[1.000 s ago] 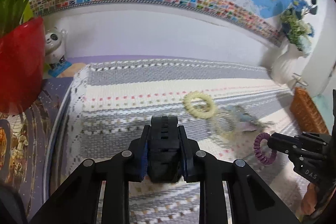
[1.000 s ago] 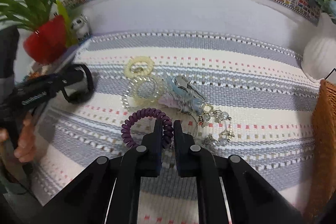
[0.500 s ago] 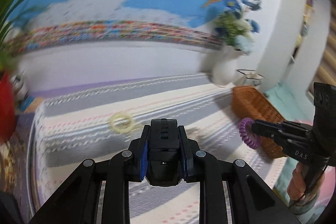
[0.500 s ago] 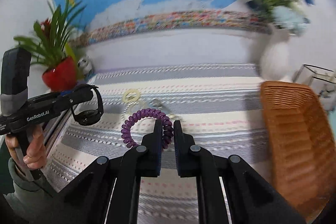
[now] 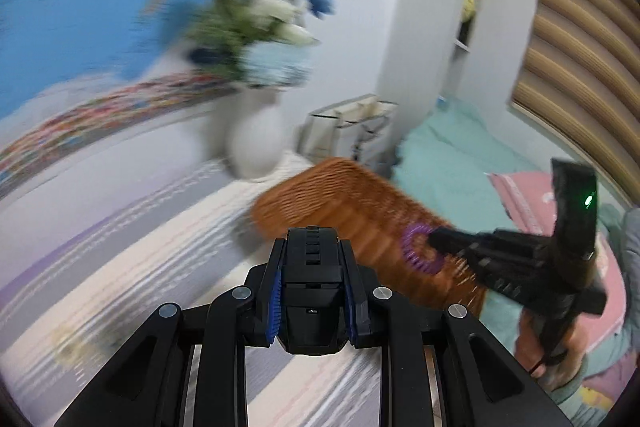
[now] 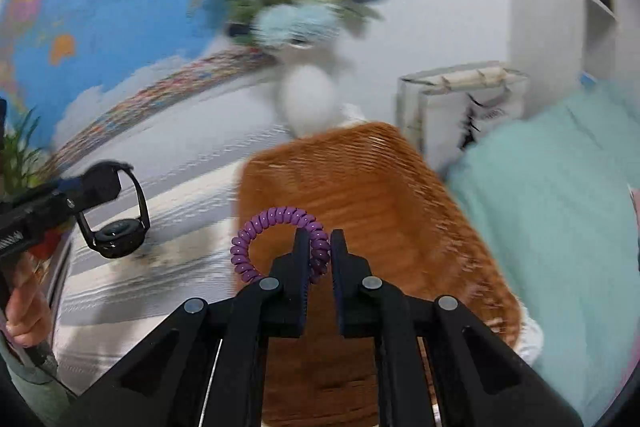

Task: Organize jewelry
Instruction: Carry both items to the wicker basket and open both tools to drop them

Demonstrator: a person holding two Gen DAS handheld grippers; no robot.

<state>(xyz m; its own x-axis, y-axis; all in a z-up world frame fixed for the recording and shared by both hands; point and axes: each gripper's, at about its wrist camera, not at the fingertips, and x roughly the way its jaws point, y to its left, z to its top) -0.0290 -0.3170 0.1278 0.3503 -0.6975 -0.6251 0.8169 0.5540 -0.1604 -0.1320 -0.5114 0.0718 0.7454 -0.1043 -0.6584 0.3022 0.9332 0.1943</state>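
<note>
My left gripper [image 5: 313,251] is shut on a black wristwatch [image 5: 313,283] by its strap. From the right wrist view the same watch [image 6: 120,233] dangles at the left, its round face hanging down. My right gripper [image 6: 320,241] is shut on a purple spiral hair tie [image 6: 256,231], held above the near end of a brown wicker basket [image 6: 384,195]. In the left wrist view that hair tie [image 5: 418,251] and the right gripper [image 5: 434,239] hover over the basket [image 5: 332,187], to the right of the watch.
A white vase with blue and white flowers [image 6: 308,99] stands just behind the basket. A striped woven mat [image 5: 132,267] covers the table. A white paper bag [image 6: 460,107] and a teal bedspread [image 6: 560,187] lie beyond the table's right edge. A hand [image 6: 24,311] grips the left handle.
Both grippers have swung right and upward, away from the jewelry pile on the mat, carrying the watch and the purple hair tie. The basket now lies under the right gripper.
</note>
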